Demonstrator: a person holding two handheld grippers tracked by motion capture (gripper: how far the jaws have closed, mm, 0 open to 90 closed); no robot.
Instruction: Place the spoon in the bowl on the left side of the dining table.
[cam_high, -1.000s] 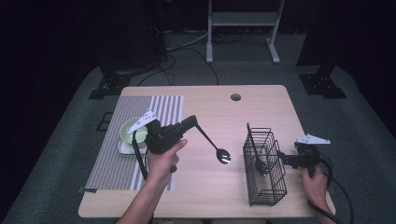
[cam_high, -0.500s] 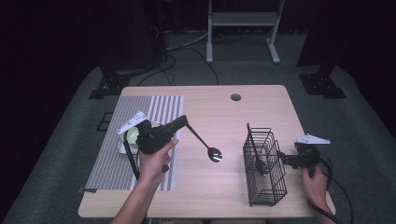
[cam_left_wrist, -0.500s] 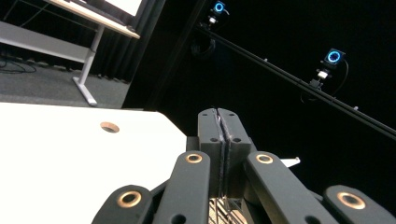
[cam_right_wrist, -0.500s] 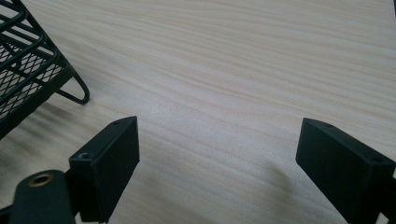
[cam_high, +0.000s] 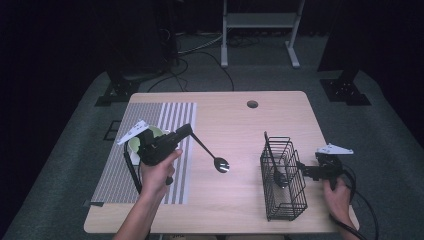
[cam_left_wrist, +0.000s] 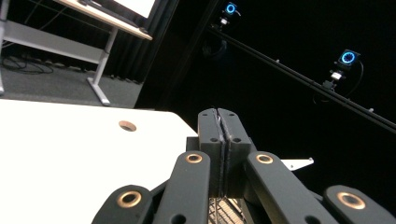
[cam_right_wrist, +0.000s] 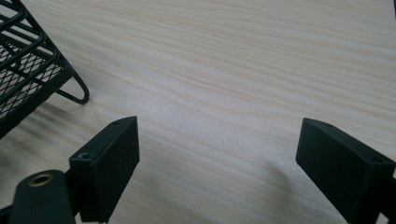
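Left tongs (cam_high: 186, 131): clamped shut on a black spoon's (cam_high: 212, 156) handle tip, bowl hanging low over the counter (cam_high: 235, 125); slippage is risked by so thin a hold. Right tongs (cam_right_wrist: 217, 154): held wide apart, empty, just beside the wire cutlery basket (cam_high: 283, 177); basket may be nudged.

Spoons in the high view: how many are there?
2. One spoon is clamped by the left gripper, held above the table. Another stands in the wire basket. The green bowl's inside is hidden.
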